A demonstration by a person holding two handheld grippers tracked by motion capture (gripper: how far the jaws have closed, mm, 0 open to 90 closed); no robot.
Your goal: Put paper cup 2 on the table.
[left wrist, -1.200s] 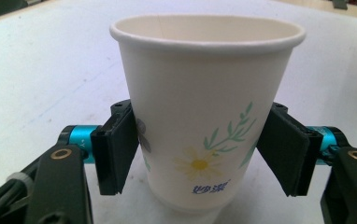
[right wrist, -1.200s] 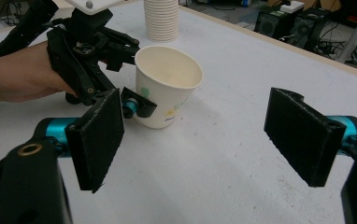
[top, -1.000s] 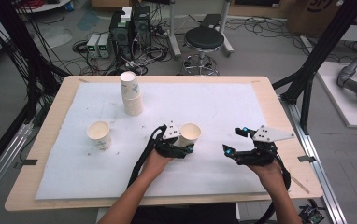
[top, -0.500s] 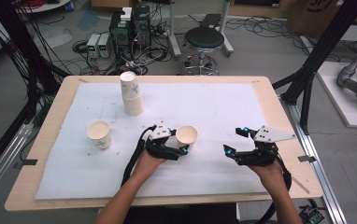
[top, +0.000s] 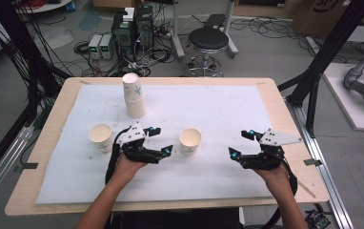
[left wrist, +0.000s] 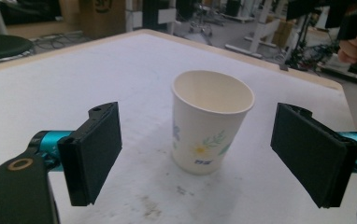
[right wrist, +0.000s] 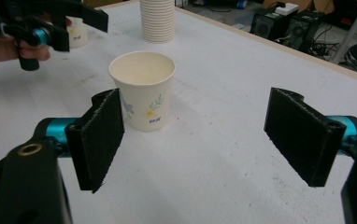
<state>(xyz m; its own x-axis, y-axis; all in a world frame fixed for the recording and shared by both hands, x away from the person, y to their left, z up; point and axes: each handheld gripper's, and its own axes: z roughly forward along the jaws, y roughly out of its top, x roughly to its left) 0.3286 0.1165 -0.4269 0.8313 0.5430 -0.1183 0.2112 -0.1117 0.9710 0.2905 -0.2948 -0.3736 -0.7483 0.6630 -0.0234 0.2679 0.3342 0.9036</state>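
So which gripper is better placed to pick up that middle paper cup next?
Probably the left gripper: its open jaws have just been opening off the paper cup, close in front. The right gripper sits farther off.

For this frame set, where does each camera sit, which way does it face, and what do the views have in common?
High view: above the person's side of the table, looking forward and down; both forearms, the left gripper and the right gripper show.
Left gripper view: rides the left gripper, looking along its open jaws at the middle cup; the other hand shows far off.
Right gripper view: rides the right gripper, facing the same cup, with the cup stack behind; the left hand shows.
Shared: all three views show the middle cup standing free.
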